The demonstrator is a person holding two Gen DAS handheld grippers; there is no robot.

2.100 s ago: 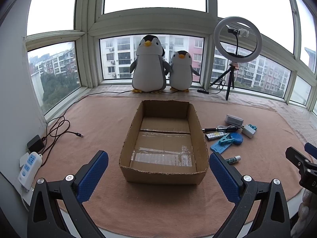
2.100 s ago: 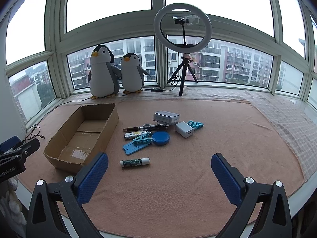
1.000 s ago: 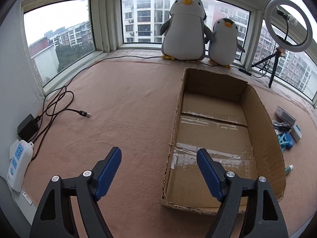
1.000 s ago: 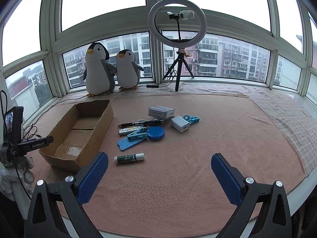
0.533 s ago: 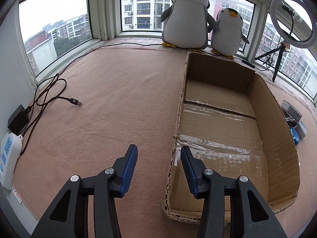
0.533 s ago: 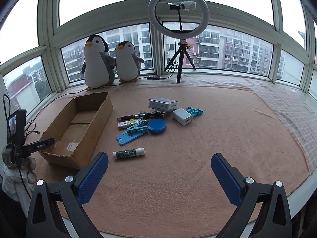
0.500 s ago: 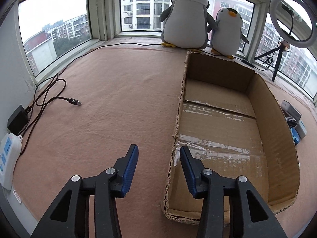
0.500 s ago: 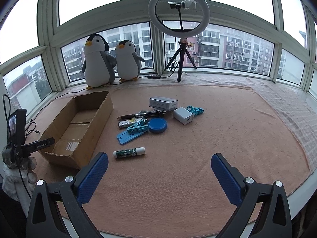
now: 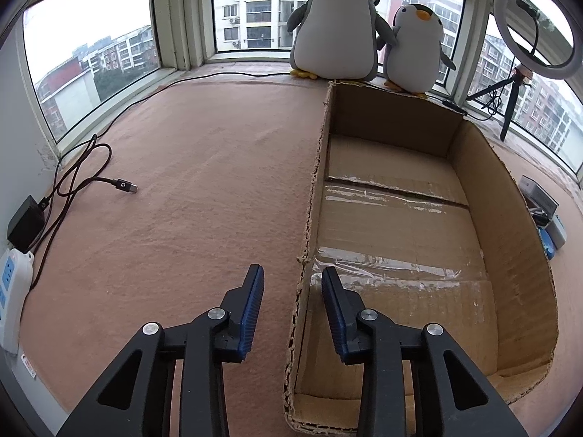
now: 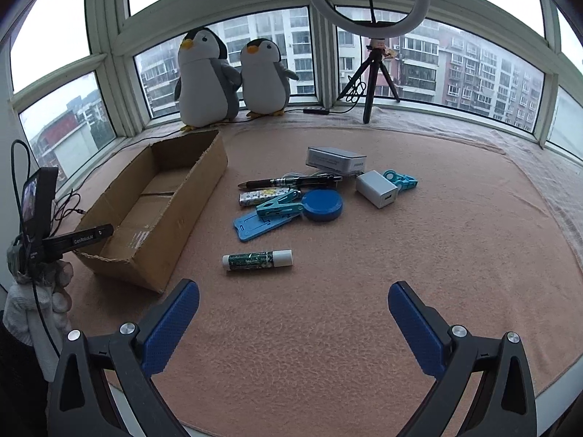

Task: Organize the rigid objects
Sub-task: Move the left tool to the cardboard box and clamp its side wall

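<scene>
The box (image 10: 153, 215) lies on the mat (image 10: 364, 291), at 9 o'clock from the cluster of small things. Two penguins (image 10: 233, 80) stand behind the box, at 12 o'clock. The ring light (image 10: 368, 0) stands at 1 o'clock from the cluster. The glue stick (image 10: 257, 259) lies alone at 6 o'clock from the phone stand (image 10: 255, 226). The pen (image 10: 291, 182) lies before the case (image 10: 335, 160). The charger (image 10: 377, 189) lies at 3 o'clock from the disc (image 10: 322, 204).
</scene>
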